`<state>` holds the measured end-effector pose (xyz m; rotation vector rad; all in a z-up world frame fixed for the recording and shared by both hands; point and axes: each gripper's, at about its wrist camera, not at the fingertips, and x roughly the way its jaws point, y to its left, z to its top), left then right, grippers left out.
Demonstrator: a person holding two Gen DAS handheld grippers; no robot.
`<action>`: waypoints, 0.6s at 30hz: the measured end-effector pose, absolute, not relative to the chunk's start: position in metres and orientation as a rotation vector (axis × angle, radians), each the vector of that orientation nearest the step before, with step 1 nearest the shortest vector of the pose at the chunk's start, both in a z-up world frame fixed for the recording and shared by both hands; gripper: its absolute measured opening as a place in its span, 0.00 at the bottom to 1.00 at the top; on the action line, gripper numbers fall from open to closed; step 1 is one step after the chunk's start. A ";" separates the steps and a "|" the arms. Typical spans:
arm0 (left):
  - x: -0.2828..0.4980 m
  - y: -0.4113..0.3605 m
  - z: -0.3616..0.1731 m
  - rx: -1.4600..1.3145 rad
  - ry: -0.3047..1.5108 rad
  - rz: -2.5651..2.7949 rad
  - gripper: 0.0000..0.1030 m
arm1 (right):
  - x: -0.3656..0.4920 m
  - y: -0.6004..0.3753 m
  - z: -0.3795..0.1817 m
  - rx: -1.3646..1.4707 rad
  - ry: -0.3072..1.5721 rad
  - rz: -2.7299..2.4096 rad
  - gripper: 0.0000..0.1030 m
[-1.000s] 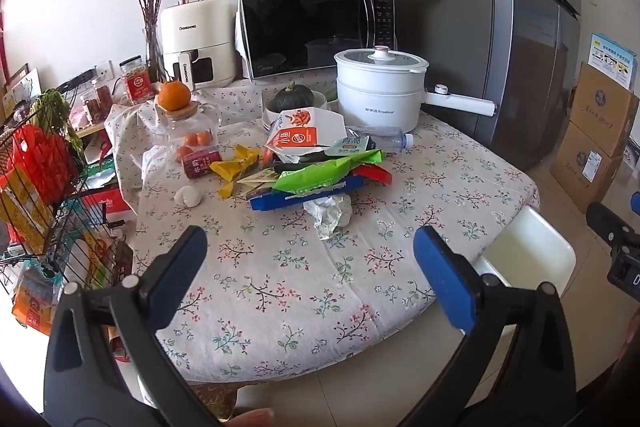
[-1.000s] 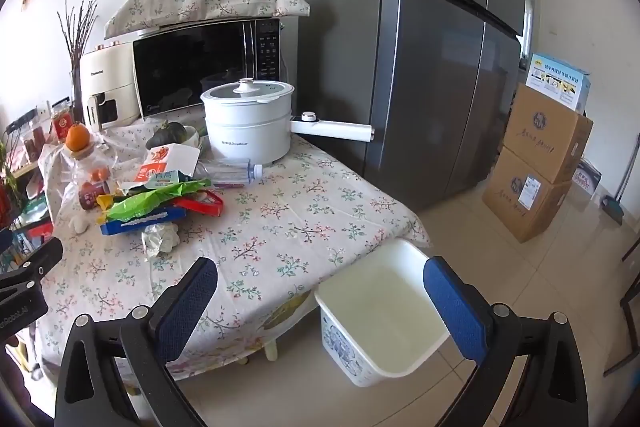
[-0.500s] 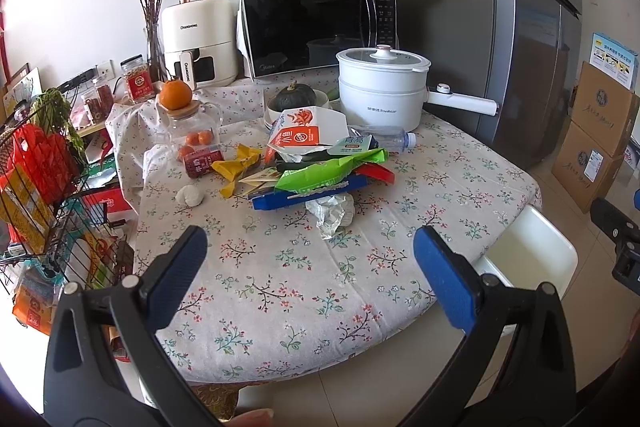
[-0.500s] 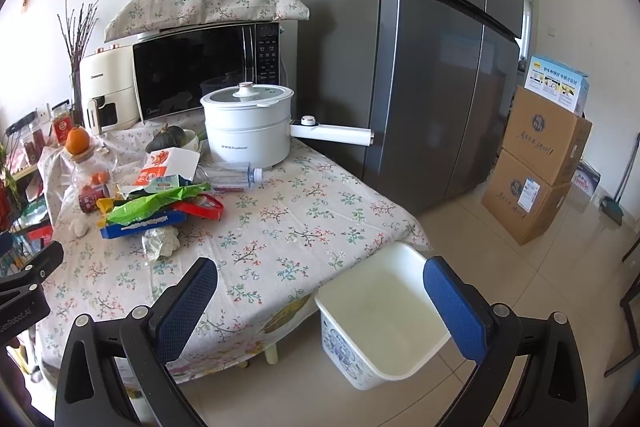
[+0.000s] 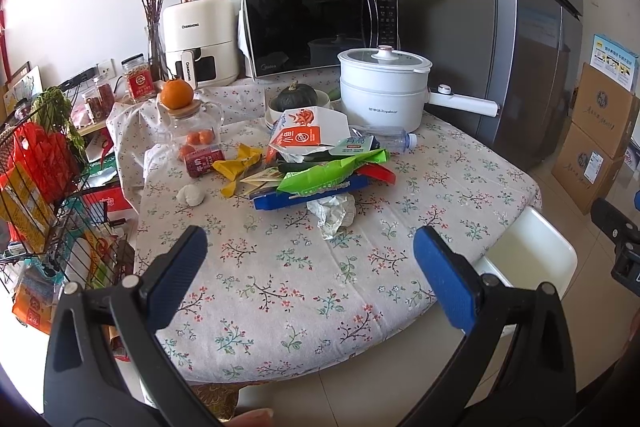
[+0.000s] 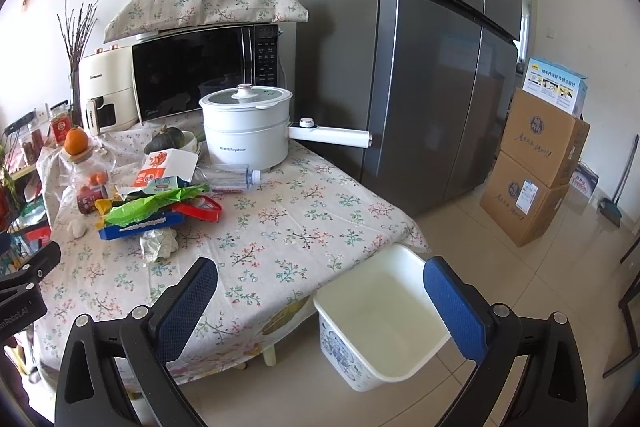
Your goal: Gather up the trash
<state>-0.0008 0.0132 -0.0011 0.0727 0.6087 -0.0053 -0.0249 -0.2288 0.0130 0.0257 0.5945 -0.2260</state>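
Since the white bin (image 6: 384, 323) beside the desk (image 5: 304, 279) shows only a bare inside, nothing looks collected yet. Every piece of trash lies in a heap in front of the white cooking pot (image 5: 382, 87): crumpled paper (image 5: 334, 213), green wrapper (image 5: 332, 173), blue packet (image 5: 280, 201). Left gripper (image 5: 306, 263) and right gripper (image 6: 320, 291) hover with jaws spread, holding nothing.

one microwave (image 5: 320, 27), one pot (image 5: 382, 89), one bin (image 6: 384, 319), two stacked cartons (image 6: 536, 167)
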 end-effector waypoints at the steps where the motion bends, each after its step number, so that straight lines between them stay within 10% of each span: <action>1: -0.001 0.013 -0.001 0.073 0.608 -0.005 0.99 | -0.025 -0.229 0.013 0.026 0.594 -0.226 1.00; 18: -0.002 0.015 0.001 0.072 0.606 -0.006 0.99 | -0.026 -0.232 0.010 0.025 0.592 -0.236 1.00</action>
